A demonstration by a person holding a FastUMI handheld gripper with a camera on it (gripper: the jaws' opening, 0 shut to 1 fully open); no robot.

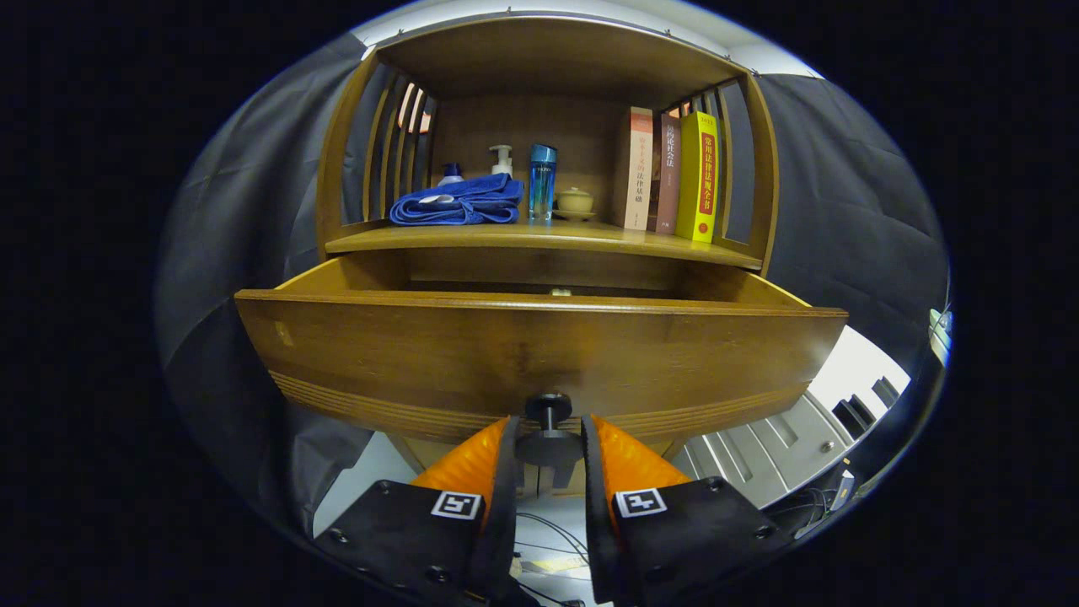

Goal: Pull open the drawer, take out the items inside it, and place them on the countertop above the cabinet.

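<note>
One drawer (539, 354), pulled well out of the cabinet (548, 51), front panel filling the mid frame. Step in hand looks like the tail end of the pull: knob (549, 432) sits low centre, right between the gripper (548, 447) fingers. Fingers narrow, closed in on the knob's disc from both sides; both appear to touch it, so reads as holding the knob.

Contents: view is from below the drawer rim, so inside is mostly hidden. Only a small pale bit (560, 292) peeks over the front edge, mid frame; can't tell what it is or how many items there are.

Countertop (539, 239) = shelf surface directly above the drawer. Already on it: blue towel (459, 202) at upper left w/ a pump bottle (501, 158) behind it, blue bottle (541, 181) centre, small lidded cup (576, 201) beside that, three books (670, 173) upright at upper right. Free space looks thin, mainly along the front edge and betw. cup and books.

Pose: gripper low, under the drawer front's bottom edge, pointing fwd and tilted up at the cabinet, fingers roughly level, centred on the knob.

Next move, as a guess: let go of the knob, back off a little, lift above the drawer rim, tip down to see in. Risk: the front panel overhangs the fingers, so rising straight up would clip it.
</note>
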